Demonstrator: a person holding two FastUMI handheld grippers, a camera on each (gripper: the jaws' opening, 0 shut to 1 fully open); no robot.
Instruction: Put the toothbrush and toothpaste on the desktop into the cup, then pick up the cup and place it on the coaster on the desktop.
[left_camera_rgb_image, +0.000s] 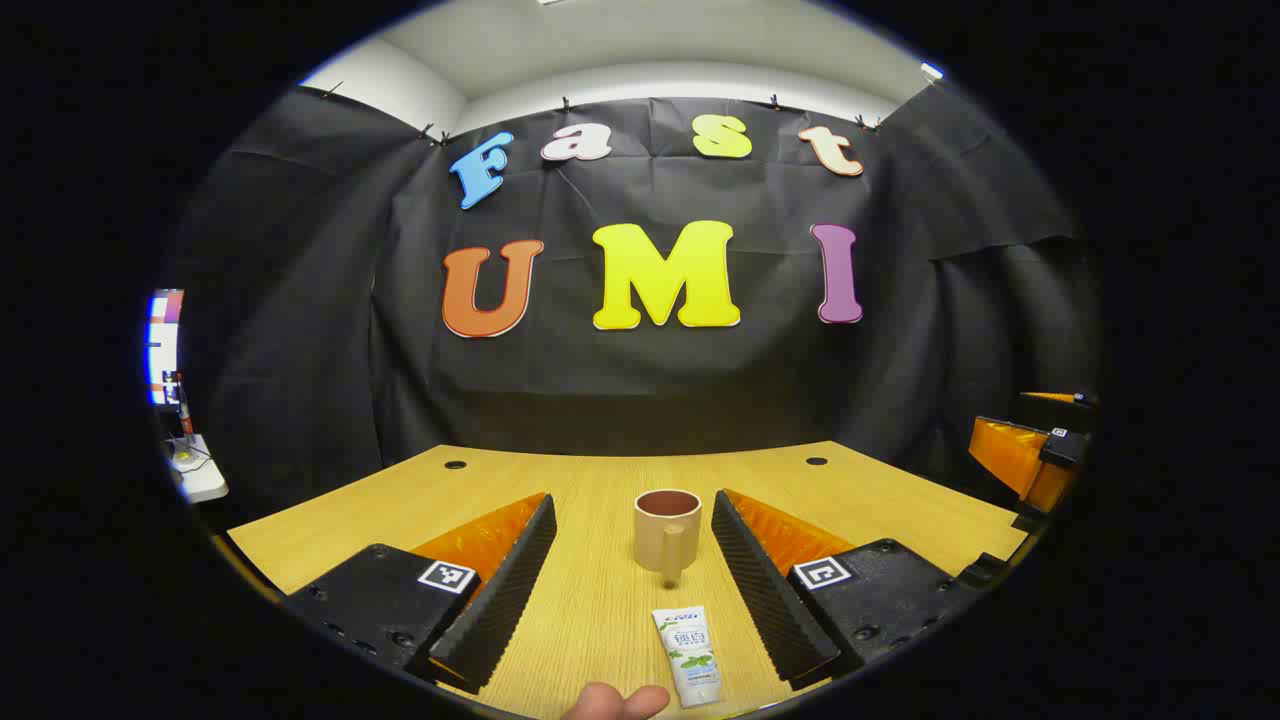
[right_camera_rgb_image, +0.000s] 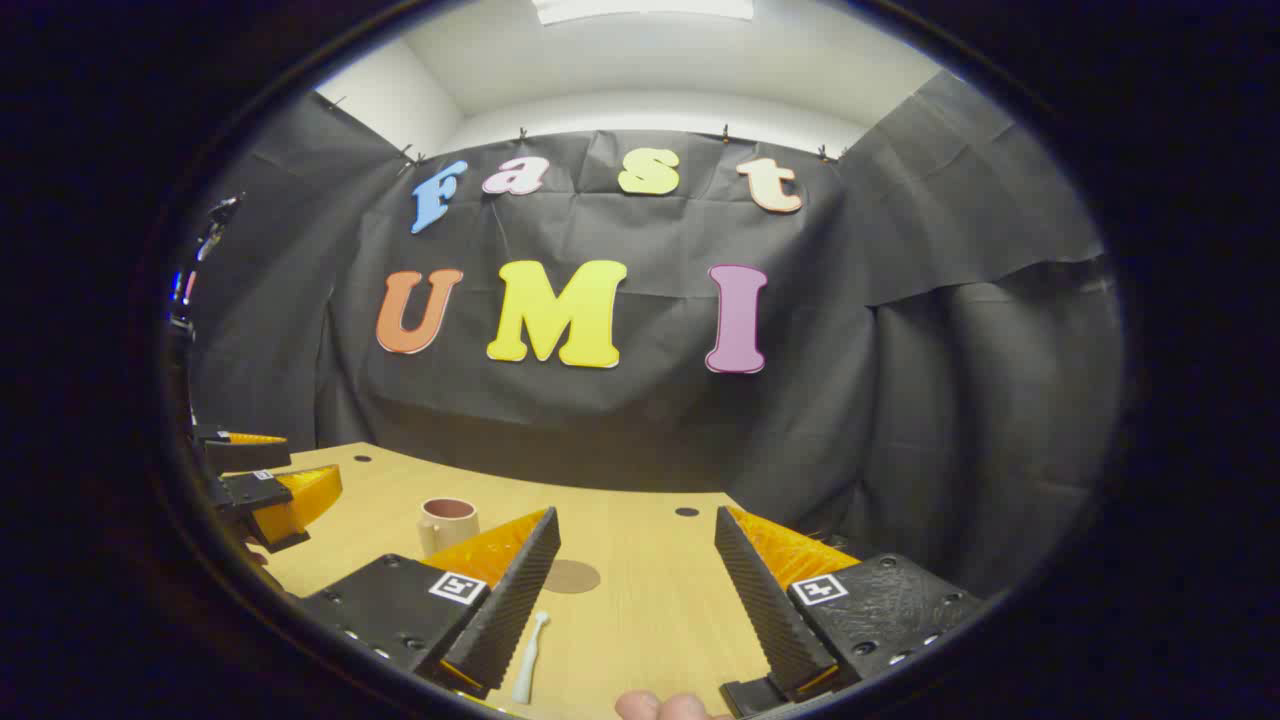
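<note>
Toothpaste (left_camera_rgb_image: 689, 654) label (script illegible) facing up

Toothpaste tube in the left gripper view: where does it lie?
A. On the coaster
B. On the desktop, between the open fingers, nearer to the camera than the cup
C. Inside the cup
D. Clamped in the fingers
B: the toothpaste tube lies flat on the desktop, nearer than the cup, untouched by the left gripper.

The left gripper (left_camera_rgb_image: 635, 590) is level above the wooden desktop (left_camera_rgb_image: 590, 480) near its front edge, jaws spread wide with nothing between them. The right gripper (right_camera_rgb_image: 635, 600) hangs likewise, fingers parted and empty. A fingertip (left_camera_rgb_image: 615, 703) of the holding hand shows under each gripper's own fingers.
</note>
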